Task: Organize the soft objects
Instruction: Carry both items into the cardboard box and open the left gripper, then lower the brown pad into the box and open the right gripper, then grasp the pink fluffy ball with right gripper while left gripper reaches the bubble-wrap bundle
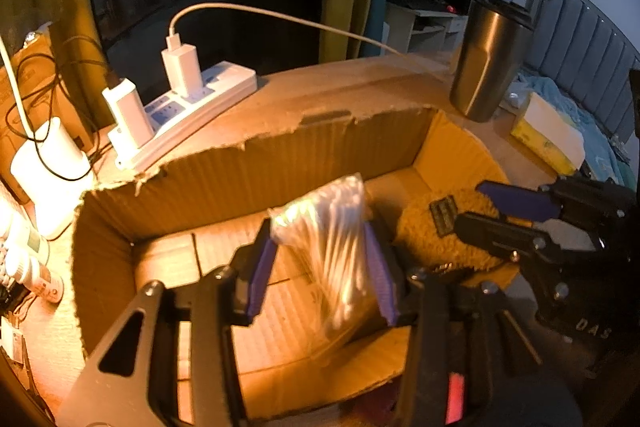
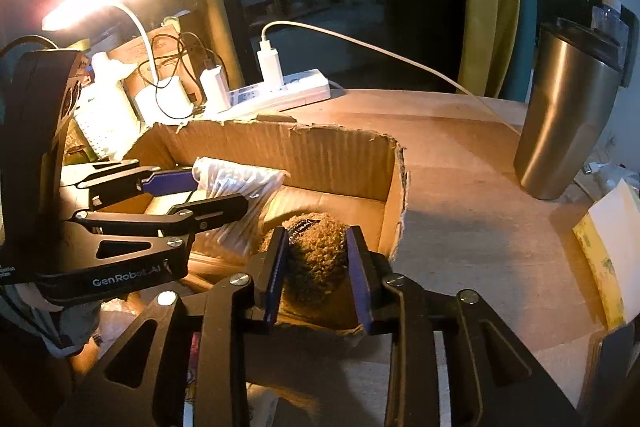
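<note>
Both soft items sit inside the torn brown cardboard box (image 1: 248, 163) on the table (image 2: 472, 211): the left hand-held gripper (image 1: 324, 259) clamps the clear plastic bag of cotton swabs (image 1: 332, 239), and the right hand-held gripper (image 2: 316, 275) grips the fuzzy tan pouch (image 2: 320, 255). Releasing remains, I judge. Readable: "GenRobot.AI", "DAS"

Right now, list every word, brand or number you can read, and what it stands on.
"GenRobot.AI": white print on the left gripper arm.
"DAS": faint letters on the right gripper body.
Black patch on the fuzzy yellow plush: too blurred to read.
Power strip markings: unreadable.
</note>
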The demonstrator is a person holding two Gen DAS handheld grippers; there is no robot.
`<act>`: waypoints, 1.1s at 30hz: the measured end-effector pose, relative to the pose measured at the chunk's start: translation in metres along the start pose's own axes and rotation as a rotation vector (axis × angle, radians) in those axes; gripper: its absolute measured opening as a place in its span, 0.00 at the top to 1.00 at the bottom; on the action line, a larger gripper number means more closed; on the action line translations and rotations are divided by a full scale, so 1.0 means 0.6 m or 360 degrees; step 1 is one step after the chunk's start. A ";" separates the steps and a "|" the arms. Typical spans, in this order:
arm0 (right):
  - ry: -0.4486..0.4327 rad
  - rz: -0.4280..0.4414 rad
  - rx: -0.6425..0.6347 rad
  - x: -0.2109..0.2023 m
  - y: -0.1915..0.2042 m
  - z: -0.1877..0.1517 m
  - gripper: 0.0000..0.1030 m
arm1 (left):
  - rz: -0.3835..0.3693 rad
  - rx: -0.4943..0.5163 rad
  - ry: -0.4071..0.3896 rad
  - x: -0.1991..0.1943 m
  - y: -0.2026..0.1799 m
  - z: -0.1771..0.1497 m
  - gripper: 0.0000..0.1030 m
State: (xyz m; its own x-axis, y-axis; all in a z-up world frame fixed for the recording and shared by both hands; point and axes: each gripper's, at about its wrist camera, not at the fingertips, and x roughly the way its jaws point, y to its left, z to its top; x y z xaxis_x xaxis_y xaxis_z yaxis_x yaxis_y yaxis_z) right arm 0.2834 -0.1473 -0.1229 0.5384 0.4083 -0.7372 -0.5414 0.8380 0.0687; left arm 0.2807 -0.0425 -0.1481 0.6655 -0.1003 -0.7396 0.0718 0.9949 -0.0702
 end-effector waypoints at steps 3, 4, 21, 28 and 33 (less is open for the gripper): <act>-0.0002 -0.0008 0.0005 -0.005 0.002 0.000 0.64 | -0.0019 -0.0026 -0.0051 -0.020 0.005 0.004 0.45; -0.0005 -0.0013 0.0008 -0.008 0.003 0.000 0.61 | -0.0021 -0.0028 -0.0066 -0.027 0.006 0.005 0.44; -0.0103 -0.0129 0.0033 -0.097 0.043 -0.014 0.46 | -0.0071 -0.0064 -0.0293 -0.160 0.022 -0.013 0.43; -0.0129 -0.0157 0.0018 -0.125 0.069 -0.021 0.46 | -0.0088 -0.0103 -0.0375 -0.206 0.032 -0.034 0.18; -0.0125 -0.0173 -0.0001 -0.135 0.090 -0.033 0.46 | -0.0086 -0.0136 -0.0385 -0.229 0.048 -0.060 0.18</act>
State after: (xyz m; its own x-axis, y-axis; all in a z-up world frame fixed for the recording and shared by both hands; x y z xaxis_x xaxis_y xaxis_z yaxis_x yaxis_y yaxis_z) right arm 0.1974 -0.1423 -0.0727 0.6431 0.3420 -0.6852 -0.4772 0.8787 -0.0093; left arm 0.1646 0.0002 -0.0727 0.8213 -0.1419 -0.5526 0.0562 0.9840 -0.1693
